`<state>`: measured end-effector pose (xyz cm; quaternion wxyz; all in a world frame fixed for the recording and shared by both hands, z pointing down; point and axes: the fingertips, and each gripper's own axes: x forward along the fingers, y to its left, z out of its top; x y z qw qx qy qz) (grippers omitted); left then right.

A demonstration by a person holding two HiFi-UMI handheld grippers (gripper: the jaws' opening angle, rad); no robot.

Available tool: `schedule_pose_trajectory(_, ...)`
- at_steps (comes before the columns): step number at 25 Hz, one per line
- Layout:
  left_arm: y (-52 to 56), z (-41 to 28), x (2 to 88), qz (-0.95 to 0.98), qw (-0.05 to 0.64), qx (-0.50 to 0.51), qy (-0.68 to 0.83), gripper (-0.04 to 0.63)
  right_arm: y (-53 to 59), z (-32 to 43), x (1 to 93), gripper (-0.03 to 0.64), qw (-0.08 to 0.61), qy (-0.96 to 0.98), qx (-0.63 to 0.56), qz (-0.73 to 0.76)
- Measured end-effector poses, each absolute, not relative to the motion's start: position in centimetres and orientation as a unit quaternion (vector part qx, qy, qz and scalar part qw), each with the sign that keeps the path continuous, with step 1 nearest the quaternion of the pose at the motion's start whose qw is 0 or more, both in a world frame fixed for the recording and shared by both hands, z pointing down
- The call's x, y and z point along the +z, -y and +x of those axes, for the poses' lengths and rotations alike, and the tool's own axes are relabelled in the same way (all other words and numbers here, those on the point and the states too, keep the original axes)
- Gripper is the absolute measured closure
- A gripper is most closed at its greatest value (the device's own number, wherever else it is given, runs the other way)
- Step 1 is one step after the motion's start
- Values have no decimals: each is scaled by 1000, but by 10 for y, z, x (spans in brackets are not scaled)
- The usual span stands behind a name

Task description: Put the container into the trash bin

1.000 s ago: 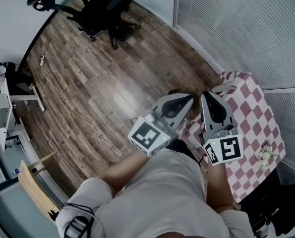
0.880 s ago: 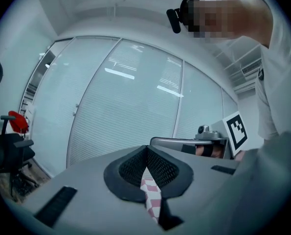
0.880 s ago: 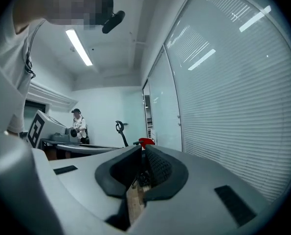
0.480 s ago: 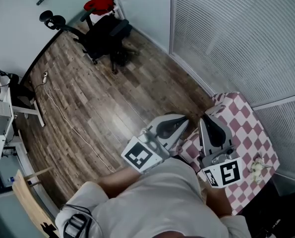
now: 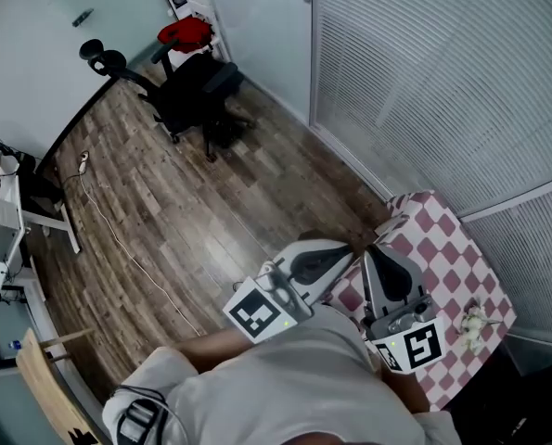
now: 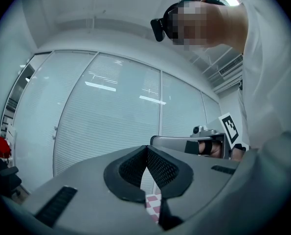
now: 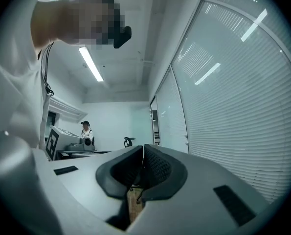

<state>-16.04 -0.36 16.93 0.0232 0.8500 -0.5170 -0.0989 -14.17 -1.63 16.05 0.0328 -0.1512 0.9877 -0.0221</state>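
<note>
Left gripper [image 6: 146, 151], right gripper [image 7: 143, 150]: both closed

Office chair [image 5: 197, 95] on wood floor [image 5: 211, 193] (checkered table [image 5: 461, 248] apart).

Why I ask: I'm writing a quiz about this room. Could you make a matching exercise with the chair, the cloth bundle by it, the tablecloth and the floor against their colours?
Things:
1. chair
2. cloth bundle
3. tablecloth
4. floor

Colours:
A. pink and white checks
B. brown
C. black
D. red

Pairs: 1-C; 2-D; 3-A; 4-B
</note>
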Motion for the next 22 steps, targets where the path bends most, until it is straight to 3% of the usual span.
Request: schedule_pose_trajectory(22,1,-144,173,852,33,-90,516,563,17,-119,159,579,39,-987,-23,-157)
